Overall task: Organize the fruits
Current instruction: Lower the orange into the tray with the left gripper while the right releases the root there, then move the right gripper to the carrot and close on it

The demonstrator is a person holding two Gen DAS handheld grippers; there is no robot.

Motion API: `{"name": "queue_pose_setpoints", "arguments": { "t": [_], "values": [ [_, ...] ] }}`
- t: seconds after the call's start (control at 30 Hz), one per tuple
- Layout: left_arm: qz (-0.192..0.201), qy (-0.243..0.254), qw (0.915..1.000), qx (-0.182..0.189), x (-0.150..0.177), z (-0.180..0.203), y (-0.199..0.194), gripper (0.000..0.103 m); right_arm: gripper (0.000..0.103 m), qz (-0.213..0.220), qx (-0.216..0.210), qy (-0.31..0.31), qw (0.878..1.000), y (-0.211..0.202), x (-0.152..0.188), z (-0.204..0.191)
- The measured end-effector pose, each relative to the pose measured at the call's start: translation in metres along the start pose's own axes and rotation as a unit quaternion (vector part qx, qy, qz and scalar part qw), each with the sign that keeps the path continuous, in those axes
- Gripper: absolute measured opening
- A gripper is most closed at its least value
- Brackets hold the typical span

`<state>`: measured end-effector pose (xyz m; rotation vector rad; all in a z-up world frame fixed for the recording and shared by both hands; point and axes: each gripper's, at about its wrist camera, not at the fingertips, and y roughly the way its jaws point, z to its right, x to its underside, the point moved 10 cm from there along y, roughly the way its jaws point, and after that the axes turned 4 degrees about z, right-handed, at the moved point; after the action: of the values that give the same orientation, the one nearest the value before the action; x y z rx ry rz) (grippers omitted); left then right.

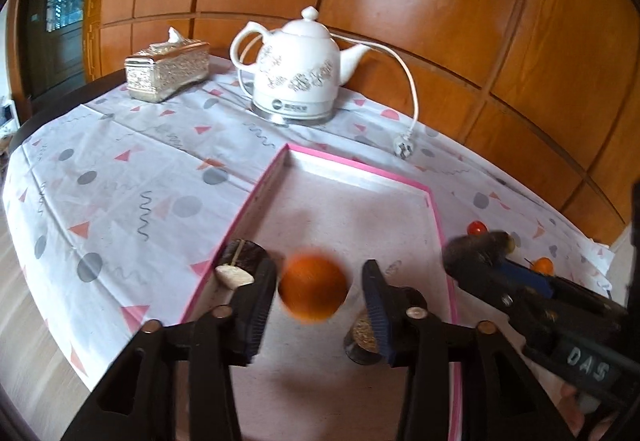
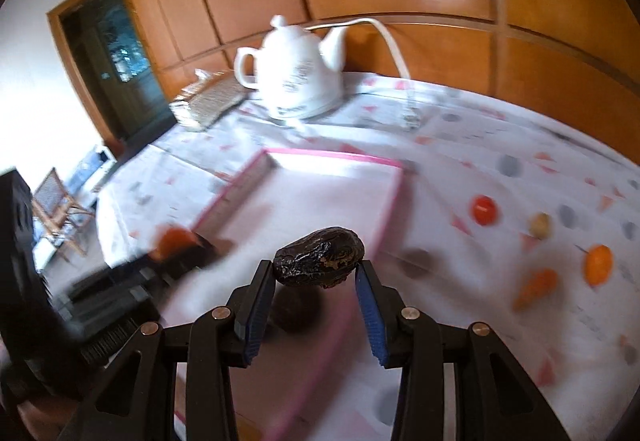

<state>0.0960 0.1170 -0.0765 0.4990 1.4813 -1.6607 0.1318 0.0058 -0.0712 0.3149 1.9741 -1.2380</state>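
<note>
Over a pink-rimmed tray [image 1: 256, 197], the left gripper [image 1: 320, 301] stands with its jaws parted and an orange [image 1: 313, 286] blurred between them, clear of the pad at 3 o'clock and close against the pad at 9 o'clock. The right gripper [image 2: 316, 273] pinches a dark wrinkled fruit [image 2: 319, 256] at its fingertips. Beyond the tray's edge, toward 2 o'clock, a red tomato [image 2: 484, 210] and small orange fruits [image 2: 598, 264] lie on the patterned cloth [image 1: 120, 161]. At 12 o'clock stands a white kettle [image 1: 298, 71], with a gold tissue box [image 1: 168, 71] at 10 o'clock.
</note>
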Motion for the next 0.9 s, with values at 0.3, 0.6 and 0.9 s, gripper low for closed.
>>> {"name": "queue_pose_setpoints", "arguments": {
  "t": [0.3,0.6,0.9],
  "values": [
    [0.000,-0.008,0.9999,-0.014,0.003,-0.008,-0.001,0.056,0.050,-0.007,0.012,0.001,1.000,0.012,0.001,-0.003],
    [0.002,0.019,0.9998,0.006,0.009,0.019,-0.006,0.061,0.050,0.009,0.087,0.034,0.996,-0.021,0.039,0.057],
    [0.002,0.042,0.9989,0.024,0.012,0.043,-0.010,0.063,0.050,0.041,0.230,0.092,0.968,-0.074,0.076,0.155]
  ]
}}
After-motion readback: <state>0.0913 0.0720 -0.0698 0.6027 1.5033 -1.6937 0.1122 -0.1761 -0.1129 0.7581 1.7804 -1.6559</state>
